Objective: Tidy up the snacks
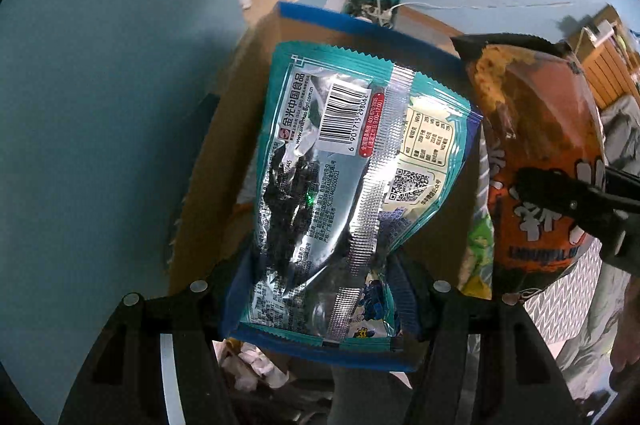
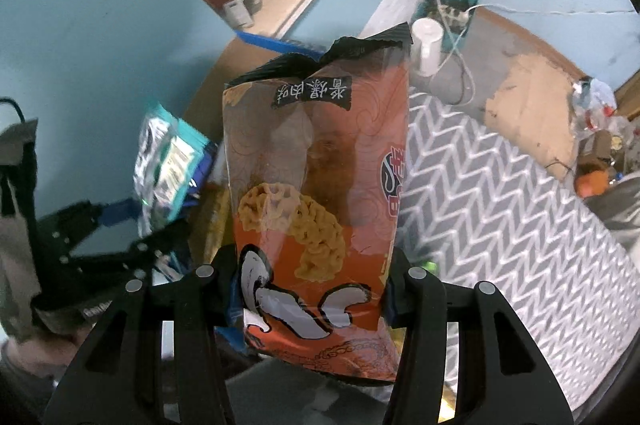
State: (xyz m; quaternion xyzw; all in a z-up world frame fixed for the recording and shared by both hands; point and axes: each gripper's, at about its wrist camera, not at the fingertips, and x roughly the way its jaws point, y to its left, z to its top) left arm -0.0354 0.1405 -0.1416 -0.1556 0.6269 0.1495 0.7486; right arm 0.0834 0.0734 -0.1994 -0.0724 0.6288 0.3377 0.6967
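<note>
Left gripper [image 1: 320, 289] clamped on the lower end of a teal foil snack pouch [image 1: 344, 161], barcode side facing the camera, held up over a cardboard box with blue edging [image 1: 288, 11]. Right gripper [image 2: 312, 289] clamped on the base of an orange chip bag [image 2: 320, 193], at 3 o'clock of the pouch. Grey chevron rug [image 2: 500, 205] at 3 o'clock of the bag.

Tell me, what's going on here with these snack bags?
A person is sorting snacks with a pair of tongs in each hand. The left tongs grip a teal and silver snack packet; the right tongs grip an orange snack bag. Both bags are held in the air above a cardboard box.
</note>
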